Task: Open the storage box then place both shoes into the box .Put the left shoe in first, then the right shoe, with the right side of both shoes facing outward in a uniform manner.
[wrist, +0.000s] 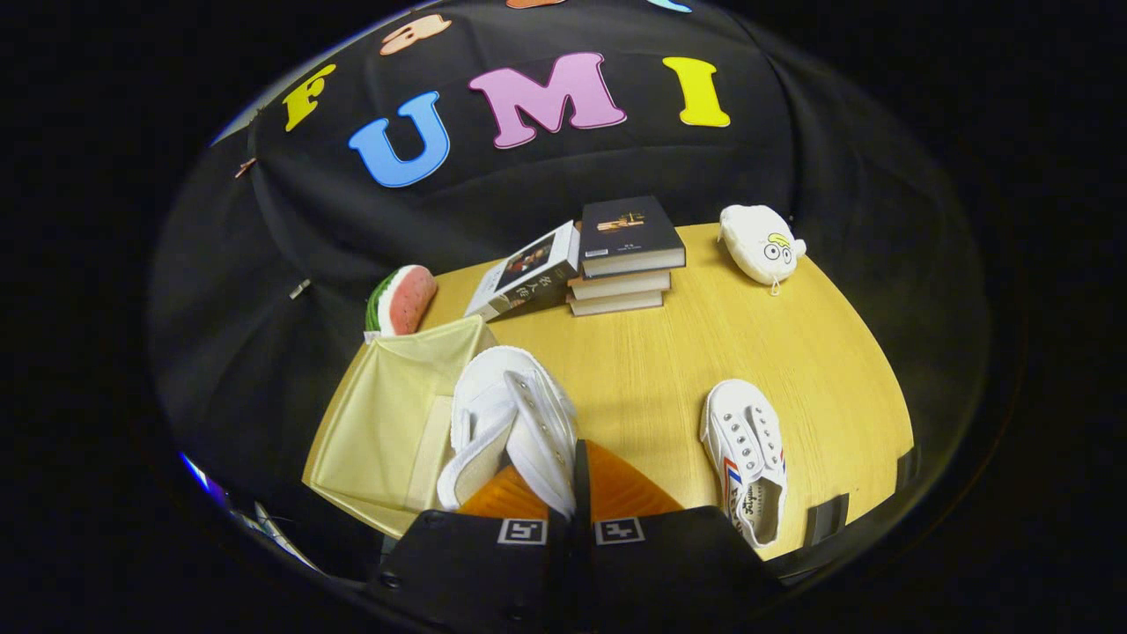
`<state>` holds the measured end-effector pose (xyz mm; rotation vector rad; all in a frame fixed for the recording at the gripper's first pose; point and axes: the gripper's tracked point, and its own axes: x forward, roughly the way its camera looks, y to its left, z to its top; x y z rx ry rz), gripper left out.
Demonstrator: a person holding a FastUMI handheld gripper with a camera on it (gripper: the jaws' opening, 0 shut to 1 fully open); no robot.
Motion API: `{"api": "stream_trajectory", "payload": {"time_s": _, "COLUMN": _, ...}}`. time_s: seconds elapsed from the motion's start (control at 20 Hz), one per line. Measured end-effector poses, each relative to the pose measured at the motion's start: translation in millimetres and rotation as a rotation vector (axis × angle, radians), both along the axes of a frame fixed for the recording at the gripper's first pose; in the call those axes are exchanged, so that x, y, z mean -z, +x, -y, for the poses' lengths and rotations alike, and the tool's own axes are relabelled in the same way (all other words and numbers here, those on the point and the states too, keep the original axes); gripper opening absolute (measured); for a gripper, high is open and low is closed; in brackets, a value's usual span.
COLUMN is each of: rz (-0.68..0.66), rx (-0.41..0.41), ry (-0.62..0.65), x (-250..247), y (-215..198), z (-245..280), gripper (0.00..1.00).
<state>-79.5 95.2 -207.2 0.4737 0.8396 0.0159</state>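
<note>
My gripper point(563, 493) is shut on a white canvas shoe point(519, 414), pinching its side wall between the orange fingers point(616, 489). The shoe hangs tilted, its toe pointing away from me, right beside the open pale yellow storage box point(387, 423). The box lies to the left of the fingers with its mouth and flap open; the inside looks bare. A second white shoe point(747, 453) with red and blue stripes lies flat on the wooden table point(669, 370) to the right of the fingers, toe pointing away.
A stack of books point(625, 255) stands at the table's far side, with another book point(526, 273) leaning on it. A watermelon-slice toy point(401, 299) sits behind the box. A white plush toy point(762, 243) lies at the far right corner.
</note>
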Motion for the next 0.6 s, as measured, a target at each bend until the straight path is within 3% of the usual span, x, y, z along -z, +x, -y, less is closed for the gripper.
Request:
{"api": "stream_trajectory", "payload": {"time_s": 0.3, "rz": -0.134, "rx": -0.022, "ry": 0.121, "x": -24.4, "y": 29.5, "z": -71.1, "gripper": 0.05}}
{"api": "stream_trajectory", "payload": {"time_s": 0.6, "rz": -0.340, "rx": -0.052, "ry": 0.169, "x": 3.6, "y": 42.1, "z": -148.0, "gripper": 0.05}}
